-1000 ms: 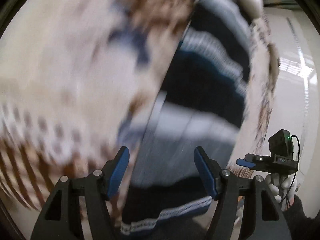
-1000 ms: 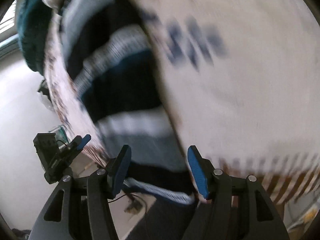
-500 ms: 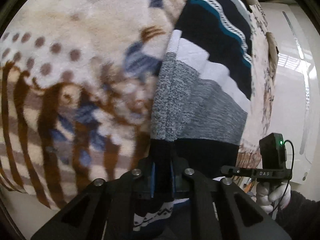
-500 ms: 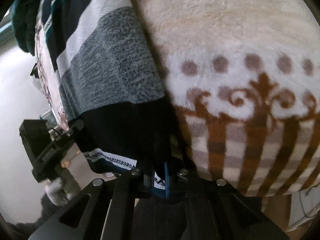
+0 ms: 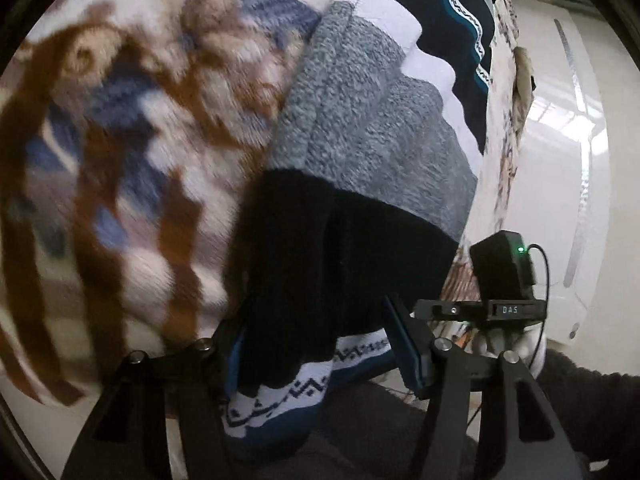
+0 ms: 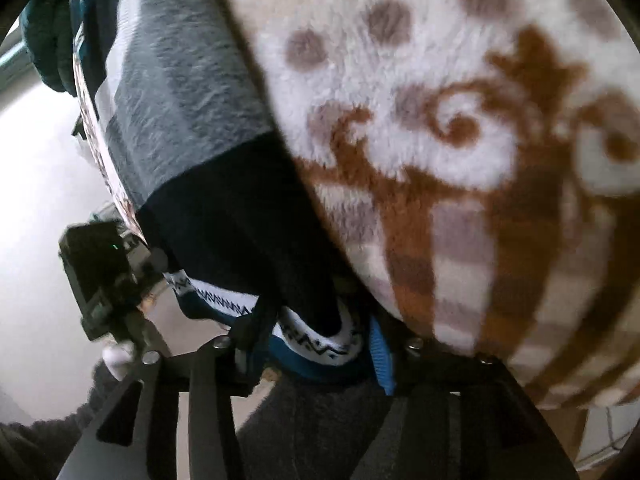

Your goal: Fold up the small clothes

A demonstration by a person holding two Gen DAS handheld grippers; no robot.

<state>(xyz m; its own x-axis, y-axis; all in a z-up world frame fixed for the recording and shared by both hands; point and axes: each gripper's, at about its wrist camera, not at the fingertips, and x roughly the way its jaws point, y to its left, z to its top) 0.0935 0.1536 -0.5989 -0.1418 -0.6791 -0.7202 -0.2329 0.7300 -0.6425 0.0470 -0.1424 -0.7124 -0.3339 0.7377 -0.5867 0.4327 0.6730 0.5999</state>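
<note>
Left wrist view: my left hand-held gripper (image 5: 320,354) has its jaws spread, with the hem of the striped knit garment (image 5: 372,132) lying between them; blue pads stand apart on either side of the cloth, so I read it as released, not pinching; the garment lies on the fleece blanket (image 5: 120,120) with brown and blue pattern, its black band and white zigzag trim nearest me, grey and white bands further off; it looks doubled lengthwise, a ridge runs down the grey band; the right hand-held gripper (image 5: 432,310) shows at the right edge beside the hem, fingers barely visible from here.

Right wrist view: the right hand-held gripper (image 6: 312,344) also sits at the hem; one blue pad (image 6: 380,356) clear of the cloth on the right, the other side partly hidden by the black band; jaws look parted, so released too, though less certain; the left unit (image 6: 108,280) shows at left, just beside the trim; the garment runs away from me along the blanket's left side.

Progress, my judgement: one lengthwise fold looks in place; a crosswise fold, hem towards the far end, appears still to do; both ends would need re-gripping first.
</note>
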